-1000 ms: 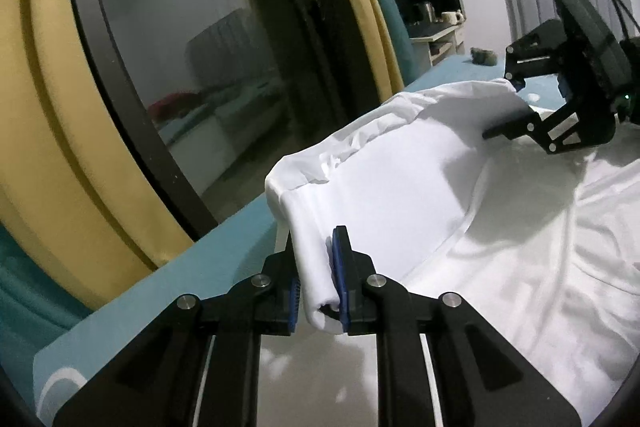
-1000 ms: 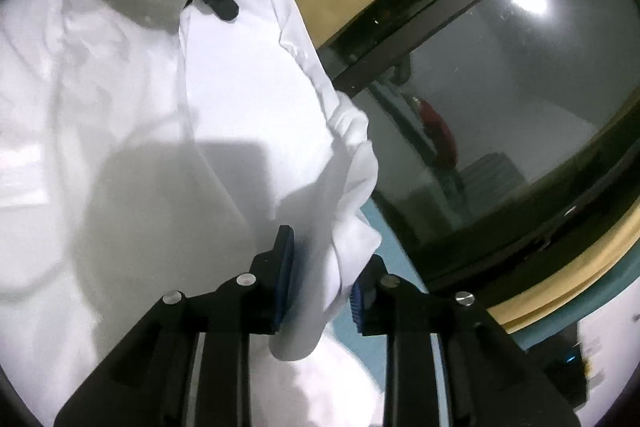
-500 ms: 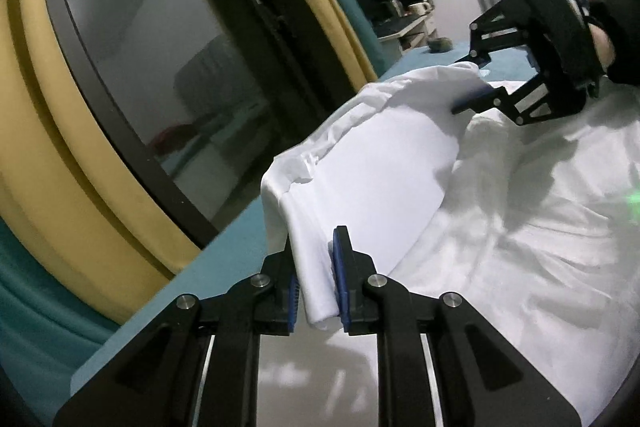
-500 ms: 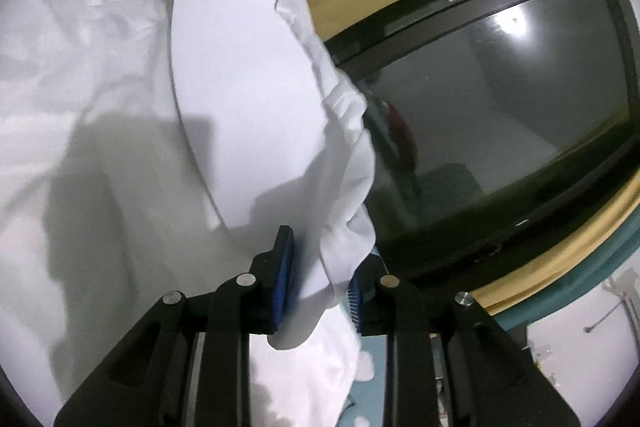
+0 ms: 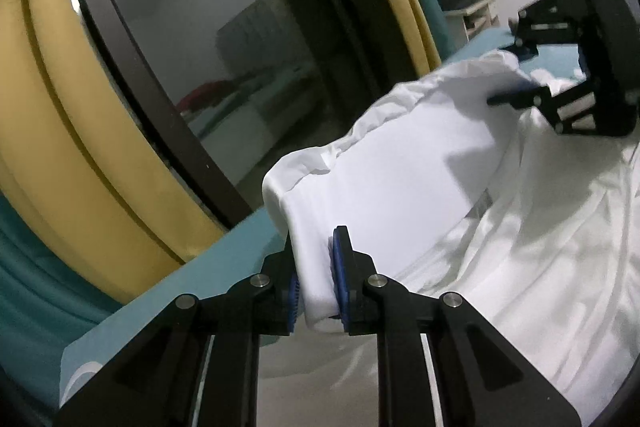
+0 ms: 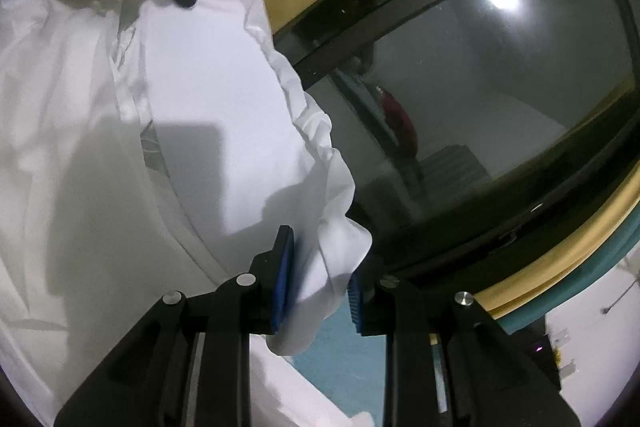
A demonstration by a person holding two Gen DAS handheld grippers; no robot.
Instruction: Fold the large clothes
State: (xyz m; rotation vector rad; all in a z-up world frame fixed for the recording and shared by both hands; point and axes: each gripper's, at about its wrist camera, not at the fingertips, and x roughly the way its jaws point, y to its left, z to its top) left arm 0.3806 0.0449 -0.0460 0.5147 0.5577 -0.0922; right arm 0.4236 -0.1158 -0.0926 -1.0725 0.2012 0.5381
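Over teal surface [image 5: 224, 247]: both tools (left [image 5: 316, 277], right [image 6: 318, 277]) pinching garment [image 5: 400, 187].

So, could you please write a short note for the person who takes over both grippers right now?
Left gripper: shut on one corner of the white garment.
Right gripper: pads on either side of the other corner, which hangs between them; the grip looks looser.
The held edge is lifted and stretched between the two grippers, beside the dark window. The rest of the garment lies rumpled on the teal surface.
Done: edge picked up at both ends.
Left: probably carry this edge across the garment, lay it flat, release, and make further folds.
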